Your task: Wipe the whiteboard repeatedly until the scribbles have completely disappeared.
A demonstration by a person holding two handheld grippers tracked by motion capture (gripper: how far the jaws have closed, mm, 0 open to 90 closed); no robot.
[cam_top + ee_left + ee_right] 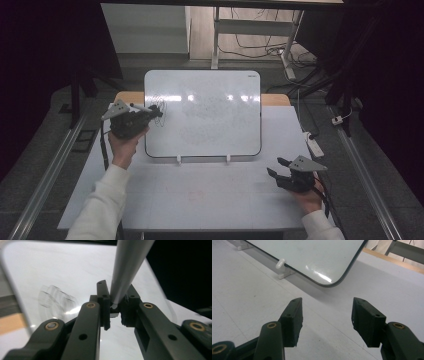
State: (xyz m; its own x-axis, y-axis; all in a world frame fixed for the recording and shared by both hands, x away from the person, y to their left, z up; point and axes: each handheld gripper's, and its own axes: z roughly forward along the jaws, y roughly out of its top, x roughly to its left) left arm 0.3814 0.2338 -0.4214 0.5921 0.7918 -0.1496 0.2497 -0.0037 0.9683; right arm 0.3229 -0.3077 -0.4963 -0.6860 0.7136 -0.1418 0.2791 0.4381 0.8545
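One marker [130, 265] — clamped in the left gripper [115, 306] — against the whiteboard [210, 100].

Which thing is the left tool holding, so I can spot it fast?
Find the whiteboard propped on the table. At its left edge, the left tool grips a marker: a smooth grey barrel beside the dark scribble.

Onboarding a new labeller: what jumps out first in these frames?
The white rounded-corner whiteboard propped on small white clip stands mid-table, with glare spots and faint smudges. At its left edge the left claw is shut on a slim grey marker-like stick beside a dark looping scribble. Near the table's front right corner, the right claw sits open and empty.
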